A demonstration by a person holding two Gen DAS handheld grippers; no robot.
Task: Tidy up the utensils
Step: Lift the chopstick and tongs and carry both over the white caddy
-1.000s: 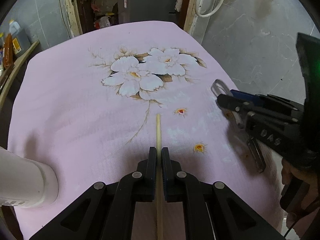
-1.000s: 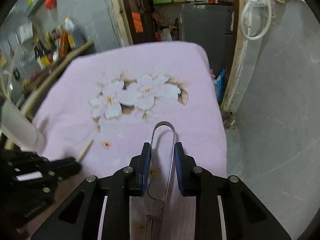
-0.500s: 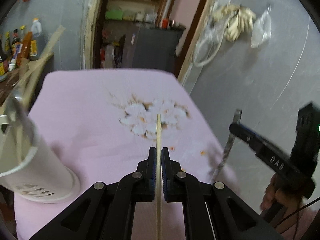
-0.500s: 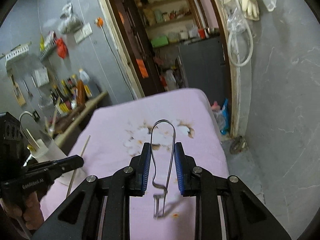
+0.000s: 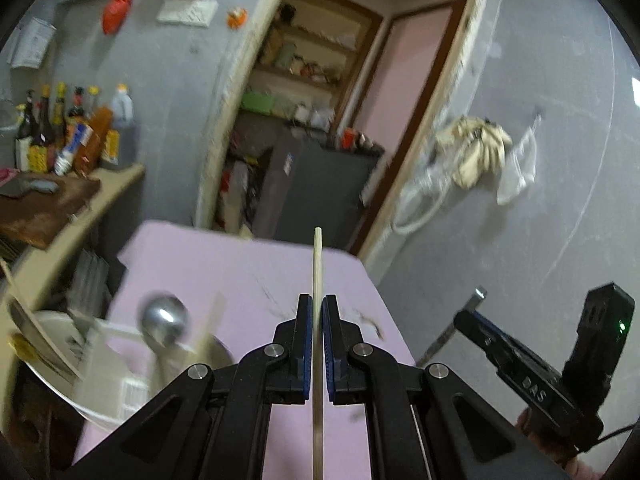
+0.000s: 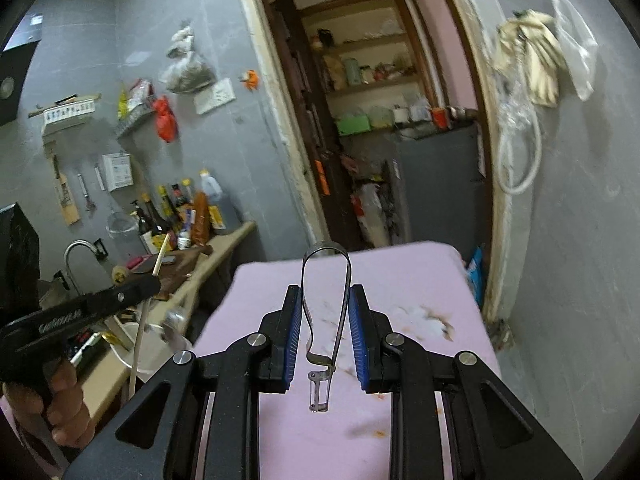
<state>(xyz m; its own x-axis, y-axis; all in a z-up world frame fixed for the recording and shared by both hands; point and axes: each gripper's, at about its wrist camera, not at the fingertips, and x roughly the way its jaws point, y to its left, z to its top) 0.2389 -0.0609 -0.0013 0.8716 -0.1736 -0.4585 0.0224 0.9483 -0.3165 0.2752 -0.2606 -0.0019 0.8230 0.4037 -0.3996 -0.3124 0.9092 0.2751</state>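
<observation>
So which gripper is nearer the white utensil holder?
Left. The left gripper hangs just beside the white utensil holder; the right gripper is farther, past the table's other edge.

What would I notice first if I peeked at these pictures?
Probably the thin pale wooden chopstick pinched in the left tool, sticking straight out over the pink cloth-covered table. Next, the looped metal peeler between the right tool's blue pads. A white utensil holder stands at the table's left.
</observation>
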